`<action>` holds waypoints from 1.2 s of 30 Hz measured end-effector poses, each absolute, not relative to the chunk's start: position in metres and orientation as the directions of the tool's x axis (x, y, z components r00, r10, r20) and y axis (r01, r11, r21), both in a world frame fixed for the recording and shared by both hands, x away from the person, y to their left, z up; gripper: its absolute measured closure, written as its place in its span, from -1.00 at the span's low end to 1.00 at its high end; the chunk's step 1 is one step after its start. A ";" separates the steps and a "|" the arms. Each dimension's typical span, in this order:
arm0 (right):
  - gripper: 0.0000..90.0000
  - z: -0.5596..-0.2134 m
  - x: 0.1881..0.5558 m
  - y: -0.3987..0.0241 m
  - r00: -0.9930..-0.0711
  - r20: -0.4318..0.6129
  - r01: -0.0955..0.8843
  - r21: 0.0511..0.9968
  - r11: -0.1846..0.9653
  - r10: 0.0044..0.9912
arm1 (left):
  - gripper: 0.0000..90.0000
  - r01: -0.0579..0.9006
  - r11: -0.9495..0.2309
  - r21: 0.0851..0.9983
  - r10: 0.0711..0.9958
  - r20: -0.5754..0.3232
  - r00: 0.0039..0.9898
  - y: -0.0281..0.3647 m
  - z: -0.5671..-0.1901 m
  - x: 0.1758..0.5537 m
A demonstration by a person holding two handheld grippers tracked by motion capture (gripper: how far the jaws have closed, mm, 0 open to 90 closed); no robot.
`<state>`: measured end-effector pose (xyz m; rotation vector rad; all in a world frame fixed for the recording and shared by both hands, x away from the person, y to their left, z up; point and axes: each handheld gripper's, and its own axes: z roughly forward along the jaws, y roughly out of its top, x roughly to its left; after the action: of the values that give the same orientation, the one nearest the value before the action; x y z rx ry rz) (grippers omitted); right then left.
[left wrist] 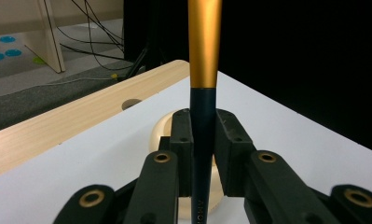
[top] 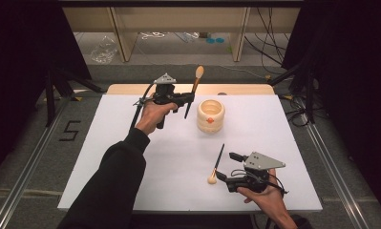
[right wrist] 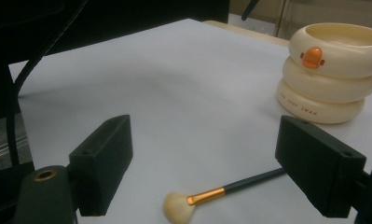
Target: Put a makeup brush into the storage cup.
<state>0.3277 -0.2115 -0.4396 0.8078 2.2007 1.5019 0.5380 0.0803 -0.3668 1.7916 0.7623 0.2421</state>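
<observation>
My left gripper (top: 187,98) is raised over the far part of the white table (top: 131,162) and is shut on a makeup brush (top: 194,90). The brush stands nearly upright with its bristles on top. In the left gripper view its dark handle (left wrist: 203,140) is pinched between the pads, with the gold ferrule (left wrist: 204,42) above. A cream ringed cup (top: 210,115) with an orange beak stands just right of it. A second brush (top: 216,164) lies flat near the front. My right gripper (top: 227,167) is beside it, open (right wrist: 211,163), with that brush (right wrist: 221,191) on the table between the jaws, untouched.
A wooden strip (top: 188,88) with a small hole (left wrist: 131,103) runs along the table's far edge. Beyond it are wooden furniture legs (top: 123,40), cables and a grey floor. Dark stands flank both sides. The cup (right wrist: 330,70) sits beyond the right gripper.
</observation>
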 end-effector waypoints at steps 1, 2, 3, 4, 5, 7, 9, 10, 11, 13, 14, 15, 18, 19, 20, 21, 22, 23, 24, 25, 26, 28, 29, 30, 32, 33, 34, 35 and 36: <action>-0.56 -0.440 0.328 -0.212 -0.774 0.027 0.255 0.927 0.273 0.633 | 0.74 0.371 -0.173 0.912 0.606 -0.198 0.770 0.079 -0.366 0.539; -0.56 -0.440 0.328 -0.212 -0.774 0.026 0.254 0.928 0.273 0.633 | 0.74 0.368 -0.171 0.914 0.603 -0.198 0.772 0.079 -0.365 0.540; -0.56 -0.440 0.328 -0.212 -0.774 0.028 0.256 0.928 0.272 0.633 | 0.74 0.372 -0.161 0.914 0.608 -0.205 0.767 0.078 -0.364 0.541; -0.56 -0.440 0.328 -0.212 -0.774 0.027 0.256 0.927 0.273 0.633 | 0.74 0.371 -0.151 0.916 0.608 -0.210 0.766 0.078 -0.364 0.541; -0.56 -0.440 0.328 -0.212 -0.774 0.027 0.255 0.928 0.273 0.632 | 0.74 0.368 -0.144 0.918 0.606 -0.212 0.766 0.078 -0.363 0.542; -0.56 -0.440 0.328 -0.212 -0.776 0.024 0.252 0.928 0.274 0.630 | 0.74 0.364 -0.126 0.923 0.607 -0.219 0.764 0.077 -0.364 0.543; -0.56 -0.440 0.328 -0.211 -0.776 0.025 0.253 0.928 0.274 0.631 | 0.74 0.360 -0.120 0.925 0.606 -0.219 0.765 0.075 -0.365 0.543; -0.56 -0.440 0.328 -0.211 -0.778 0.026 0.252 0.928 0.274 0.627 | 0.74 0.360 -0.117 0.926 0.607 -0.221 0.764 0.073 -0.365 0.544; -0.56 -0.440 0.328 -0.211 -0.779 0.025 0.251 0.928 0.275 0.627 | 0.74 0.360 -0.114 0.926 0.606 -0.222 0.764 0.072 -0.365 0.544; -0.56 -0.440 0.328 -0.211 -0.778 0.026 0.250 0.929 0.272 0.628 | 0.74 0.362 -0.113 0.925 0.598 -0.228 0.768 0.069 -0.365 0.545; -0.56 -0.440 0.328 -0.211 -0.778 0.025 0.250 0.929 0.274 0.628 | 0.74 0.360 -0.112 0.926 0.598 -0.227 0.768 0.067 -0.364 0.545; -0.56 -0.440 0.328 -0.212 -0.777 0.025 0.252 0.928 0.275 0.629 | 0.74 0.355 -0.114 0.928 0.597 -0.222 0.771 0.066 -0.363 0.546; -0.56 -0.439 0.328 -0.212 -0.779 0.026 0.254 0.926 0.279 0.626 | 0.74 0.346 -0.113 0.931 0.594 -0.216 0.775 0.060 -0.362 0.548; -0.56 -0.439 0.327 -0.212 -0.780 0.027 0.256 0.926 0.279 0.626 | 0.74 0.340 -0.116 0.933 0.594 -0.210 0.776 0.059 -0.361 0.549; -0.56 -0.439 0.328 -0.212 -0.780 0.024 0.252 0.927 0.279 0.625 | 0.74 0.342 -0.103 0.934 0.592 -0.219 0.775 0.056 -0.361 0.549; -0.56 -0.439 0.328 -0.212 -0.781 0.023 0.250 0.927 0.280 0.624 | 0.74 0.339 -0.107 0.935 0.592 -0.214 0.777 0.056 -0.361 0.550; -0.56 -0.439 0.328 -0.212 -0.781 0.024 0.252 0.927 0.279 0.625 | 0.74 0.337 -0.105 0.936 0.593 -0.213 0.776 0.054 -0.362 0.552; -0.56 -0.439 0.328 -0.212 -0.780 0.023 0.252 0.926 0.280 0.626 | 0.74 0.345 -0.100 0.933 0.595 -0.222 0.773 0.052 -0.362 0.553; -0.56 -0.439 0.328 -0.212 -0.778 0.022 0.250 0.928 0.276 0.628 | 0.74 0.344 -0.103 0.933 0.596 -0.219 0.773 0.051 -0.362 0.554; -0.56 -0.440 0.328 -0.212 -0.778 0.023 0.250 0.928 0.276 0.627 | 0.74 0.347 -0.097 0.933 0.593 -0.226 0.773 0.049 -0.363 0.555; -0.56 -0.440 0.328 -0.212 -0.778 0.024 0.252 0.928 0.276 0.628 | 0.74 0.345 -0.103 0.933 0.593 -0.221 0.774 0.047 -0.363 0.555; -0.56 -0.440 0.328 -0.212 -0.779 0.020 0.247 0.929 0.276 0.627 | 0.74 0.343 -0.111 0.933 0.592 -0.216 0.777 0.044 -0.362 0.556; -0.56 -0.440 0.328 -0.212 -0.779 0.021 0.247 0.929 0.276 0.627 | 0.74 0.341 -0.112 0.933 0.592 -0.213 0.777 0.043 -0.362 0.557; -0.56 -0.440 0.328 -0.212 -0.779 0.021 0.246 0.929 0.275 0.626 | 0.74 0.343 -0.105 0.934 0.592 -0.218 0.776 0.042 -0.361 0.558; -0.56 -0.439 0.327 -0.212 -0.782 0.022 0.250 0.927 0.280 0.623 | 0.74 0.338 -0.105 0.935 0.594 -0.214 0.775 0.040 -0.361 0.561; -0.56 -0.439 0.328 -0.212 -0.782 0.022 0.250 0.927 0.280 0.623 | 0.74 0.345 -0.097 0.934 0.597 -0.223 0.771 0.038 -0.361 0.561; -0.56 -0.439 0.328 -0.212 -0.782 0.022 0.250 0.927 0.281 0.623 | 0.74 0.339 -0.102 0.935 0.598 -0.215 0.772 0.037 -0.360 0.562; -0.56 -0.439 0.328 -0.212 -0.782 0.022 0.249 0.927 0.280 0.623 | 0.74 0.338 -0.103 0.936 0.600 -0.212 0.771 0.036 -0.360 0.563; -0.56 -0.439 0.327 -0.211 -0.783 0.027 0.254 0.926 0.280 0.622 | 0.74 0.335 -0.101 0.937 0.599 -0.211 0.772 0.034 -0.360 0.564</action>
<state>0.3271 -0.2114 -0.4391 0.7956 2.2151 1.5044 0.5639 0.0344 -0.3600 1.7074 0.7411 0.2608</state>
